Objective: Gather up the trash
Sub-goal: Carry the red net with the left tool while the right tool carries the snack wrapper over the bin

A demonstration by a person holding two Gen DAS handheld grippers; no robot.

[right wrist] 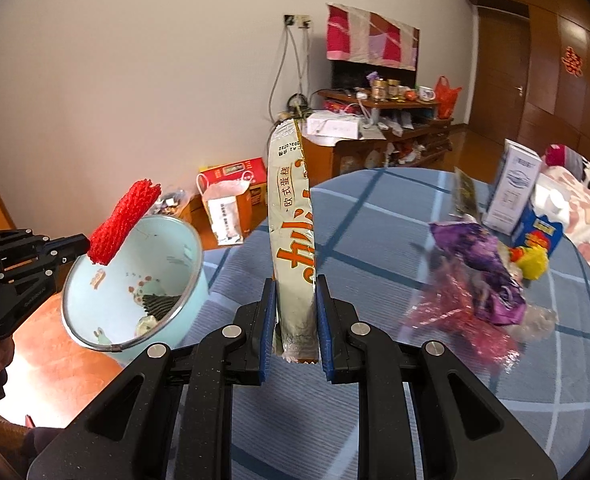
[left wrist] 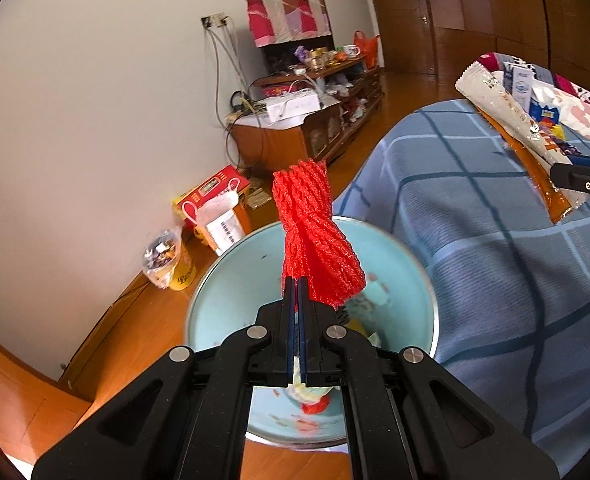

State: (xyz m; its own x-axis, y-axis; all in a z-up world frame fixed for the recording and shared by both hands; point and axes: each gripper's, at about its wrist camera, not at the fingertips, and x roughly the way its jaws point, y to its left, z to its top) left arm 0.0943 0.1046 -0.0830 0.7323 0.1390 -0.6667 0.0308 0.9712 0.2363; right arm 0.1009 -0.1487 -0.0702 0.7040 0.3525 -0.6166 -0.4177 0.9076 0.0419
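My left gripper (left wrist: 296,280) is shut on a red foam net sleeve (left wrist: 315,236), which hangs above the light blue basin (left wrist: 223,292) on the floor. The basin holds some scraps. From the right wrist view the same left gripper (right wrist: 85,245) holds the red net sleeve (right wrist: 125,222) over the basin (right wrist: 191,280) rim. My right gripper (right wrist: 295,280) is shut on a long white and orange snack wrapper (right wrist: 293,232), held upright above the blue checked bed cover (right wrist: 375,240). In the left wrist view that wrapper (left wrist: 515,120) and the right gripper (left wrist: 555,174) show at the far right.
On the bed lie a purple wrapper (right wrist: 483,268), pink cellophane (right wrist: 455,312), a white carton (right wrist: 513,188), a blue box (right wrist: 539,232) and a yellow ball (right wrist: 533,262). A red box (left wrist: 215,192) and bags stand by the wall. A cluttered wooden cabinet (left wrist: 315,120) is behind.
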